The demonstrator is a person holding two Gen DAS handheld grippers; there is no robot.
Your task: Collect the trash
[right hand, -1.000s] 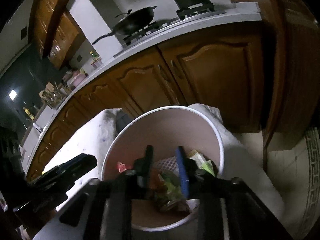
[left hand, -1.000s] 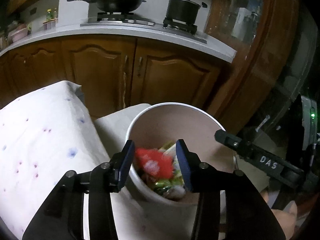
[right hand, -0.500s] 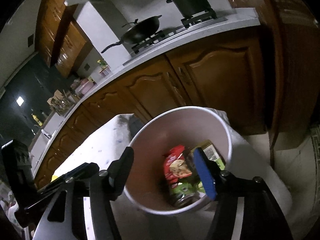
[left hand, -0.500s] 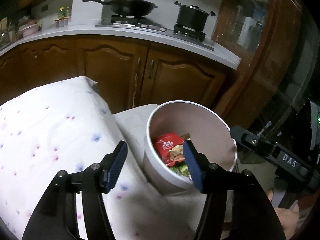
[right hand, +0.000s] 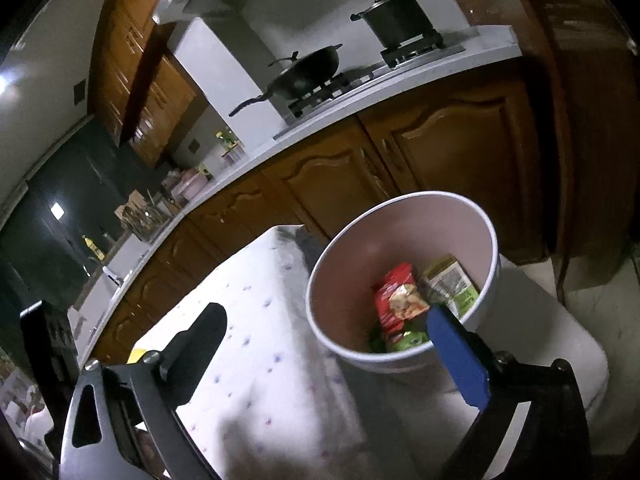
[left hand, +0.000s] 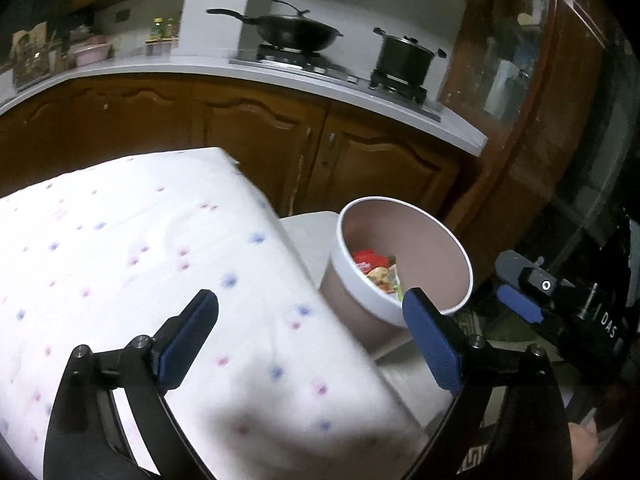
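A round white bin (left hand: 424, 276) (right hand: 472, 236) stands on a low white stool beside the table. Inside lie a red snack wrapper (right hand: 394, 296) (left hand: 366, 258), a green and white packet (right hand: 450, 284) and other green wrappers. My left gripper (left hand: 310, 338) is open and empty, above the table's edge, left of the bin. My right gripper (right hand: 328, 350) is open and empty, in front of the bin's near rim. Its blue-padded finger (left hand: 520, 306) also shows at the right of the left wrist view.
The table carries a white cloth with small pink and blue flowers (left hand: 132, 264) (right hand: 264, 360). Behind are brown kitchen cabinets (left hand: 260, 148), a counter with a wok (left hand: 296, 34) and a pot (left hand: 404, 60) on a stove, and a dark wooden cabinet (left hand: 532, 100) at right.
Both grippers have opened wide and drawn back from the bin. The red wrapper held in the left gripper now lies in the bin. The left gripper has moved left over the table.
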